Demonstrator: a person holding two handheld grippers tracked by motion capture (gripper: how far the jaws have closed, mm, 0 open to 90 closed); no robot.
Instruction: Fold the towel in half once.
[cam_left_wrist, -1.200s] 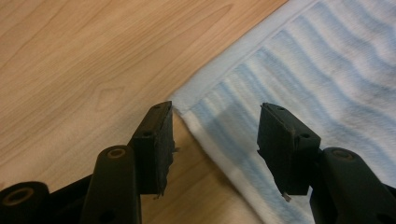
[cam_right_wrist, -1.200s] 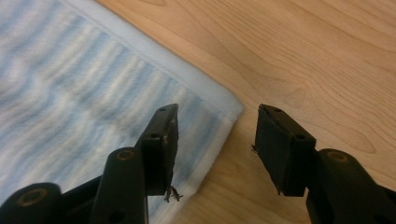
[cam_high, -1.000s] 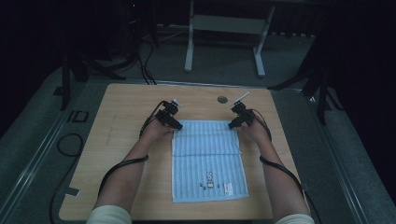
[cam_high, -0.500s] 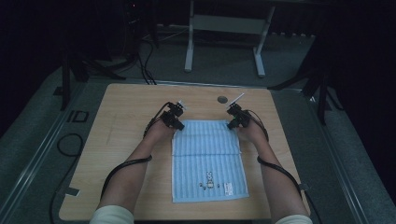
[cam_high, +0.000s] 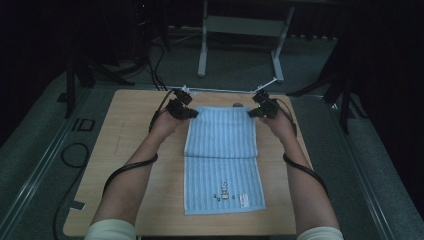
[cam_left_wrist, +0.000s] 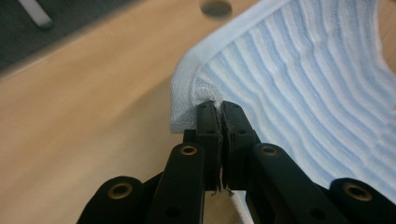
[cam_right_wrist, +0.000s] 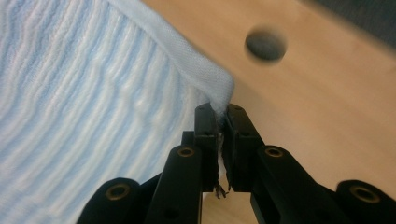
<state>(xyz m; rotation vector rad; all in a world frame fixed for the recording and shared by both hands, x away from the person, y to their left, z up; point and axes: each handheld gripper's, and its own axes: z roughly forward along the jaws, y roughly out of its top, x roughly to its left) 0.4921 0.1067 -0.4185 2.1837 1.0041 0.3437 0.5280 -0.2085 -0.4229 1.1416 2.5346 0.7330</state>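
A light-blue striped towel (cam_high: 222, 165) lies lengthwise on the wooden table (cam_high: 125, 135), its far half pulled up off the surface. My left gripper (cam_high: 192, 114) is shut on the far left corner of the towel (cam_left_wrist: 303, 70), and the hem is pinched between the left gripper's (cam_left_wrist: 218, 105) black jaws. My right gripper (cam_high: 251, 114) holds the far right corner; its jaws have just been closing. In the right gripper view the cloth (cam_right_wrist: 93, 93) is bunched between the right gripper's (cam_right_wrist: 219, 108) tips. Both grippers hang above the table.
A round dark hole (cam_right_wrist: 265, 45) in the tabletop lies just beyond the towel's far edge. A small embroidered motif (cam_high: 225, 191) marks the towel's near end. A metal stand (cam_high: 240, 25) is behind the table, and cables (cam_high: 75, 150) lie on the floor to the left.
Both grippers have closed on the towel's far corners and risen. The towel's far half has come up off the table with them.
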